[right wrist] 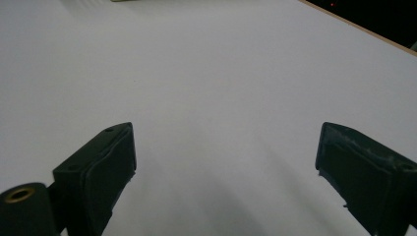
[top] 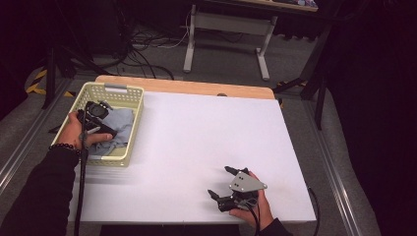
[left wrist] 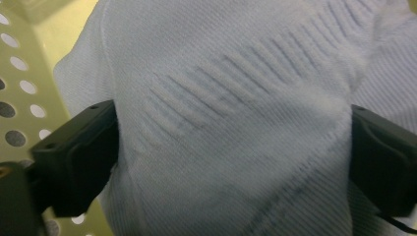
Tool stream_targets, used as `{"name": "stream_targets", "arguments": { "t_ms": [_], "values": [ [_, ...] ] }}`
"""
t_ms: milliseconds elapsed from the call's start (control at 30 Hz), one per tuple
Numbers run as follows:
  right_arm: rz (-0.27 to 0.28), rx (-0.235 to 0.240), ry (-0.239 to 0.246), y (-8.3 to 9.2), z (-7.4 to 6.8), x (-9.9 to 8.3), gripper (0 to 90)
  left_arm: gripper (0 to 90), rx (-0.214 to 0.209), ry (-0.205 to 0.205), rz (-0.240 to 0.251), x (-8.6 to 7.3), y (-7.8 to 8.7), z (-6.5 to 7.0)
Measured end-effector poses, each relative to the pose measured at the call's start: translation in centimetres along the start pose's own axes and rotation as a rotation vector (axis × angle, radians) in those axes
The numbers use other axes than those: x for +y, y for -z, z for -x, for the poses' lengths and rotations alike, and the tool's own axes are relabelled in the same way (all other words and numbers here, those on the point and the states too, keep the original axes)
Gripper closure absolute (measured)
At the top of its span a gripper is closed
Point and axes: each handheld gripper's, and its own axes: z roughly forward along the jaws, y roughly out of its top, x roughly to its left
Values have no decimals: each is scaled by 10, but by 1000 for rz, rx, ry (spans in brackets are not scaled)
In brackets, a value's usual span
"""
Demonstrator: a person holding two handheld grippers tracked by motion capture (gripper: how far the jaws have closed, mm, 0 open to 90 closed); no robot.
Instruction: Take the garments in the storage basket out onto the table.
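Observation:
A pale yellow-green perforated basket [top: 114, 88] stands at the table's left edge with a light blue-grey knitted cloth [top: 123, 123] inside it. My left gripper [top: 104, 129] reaches down into the basket. In the left gripper view its jaws stand wide apart, pressed against the ribbed cloth [left wrist: 236, 73], and the left gripper [left wrist: 233, 147] is open, with the basket wall [left wrist: 29, 59] at the left. My right gripper [top: 219, 181] rests low over the white table top [top: 206, 128] near the front right, open. In the right gripper view, only bare white table [right wrist: 196, 59] lies between the jaws of the right gripper [right wrist: 226, 157].
A wooden strip [top: 196, 87] borders the table's far edge. Beyond it are the white legs of another desk [top: 189, 44] and loose cables [top: 142, 54] on the floor. Metal rails run along both sides of the table.

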Motion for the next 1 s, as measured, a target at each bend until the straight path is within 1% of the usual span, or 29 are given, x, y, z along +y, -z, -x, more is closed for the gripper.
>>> {"name": "stream_targets", "arguments": {
  "t_ms": [33,67,100,133,167,200,233,300,333,367,467,500,533,600,633,667,700,733,767,867,900,933,967,1000],
  "values": [
    [-2,-1,4,0,0,0,87,97,-1,-1,-2,0,1,0],
    [-5,1,8,0,-1,0,87,157,2,-8,-4,-1,2,0],
    [-5,1,8,0,-1,0,87,181,2,-8,-4,-1,2,0],
    [-5,2,8,0,-1,0,88,181,6,-11,-4,-1,2,0],
    [-6,2,8,-1,-1,0,89,218,15,-9,-3,-1,3,1],
    [-7,6,7,-1,-1,0,89,279,22,-12,-2,-1,3,1],
    [-7,6,7,-1,-1,0,89,279,33,-18,-1,-1,4,2],
    [-7,6,10,-1,-1,0,90,357,51,-32,6,-3,5,2],
    [-7,6,10,-1,-1,0,90,374,55,-32,9,-3,5,2],
    [-7,6,9,-1,-1,0,90,416,66,-40,16,-5,6,2],
    [-7,6,7,-1,-1,0,93,469,84,-47,31,-5,9,3],
    [-7,6,7,-1,-1,0,93,486,84,-47,31,-5,9,3],
    [-6,4,8,-1,-1,0,93,509,106,-48,52,-6,11,4],
    [-6,4,8,-1,-1,0,94,527,111,-50,58,-6,12,4],
    [-5,3,8,-1,-1,0,93,527,127,-47,81,-7,14,4],
    [-4,2,7,0,0,0,94,537,126,-53,91,-7,16,4],
    [-3,1,7,0,0,0,94,540,132,-43,104,-8,17,5],
    [-1,0,4,0,0,0,94,546,144,-31,148,-10,23,4],
    [-1,-2,3,0,0,0,94,547,144,-31,148,-10,23,4],
    [-1,-2,-1,0,0,0,95,551,154,-11,214,-15,34,3],
    [-1,-3,-1,0,0,0,95,552,154,11,268,-19,42,1],
    [-1,-3,-1,0,0,0,95,553,154,11,268,-19,42,1],
    [2,-5,-3,0,0,0,95,555,159,24,319,-23,51,0],
    [2,-5,-3,0,0,0,95,556,159,24,319,-23,51,0]
  ]
}}
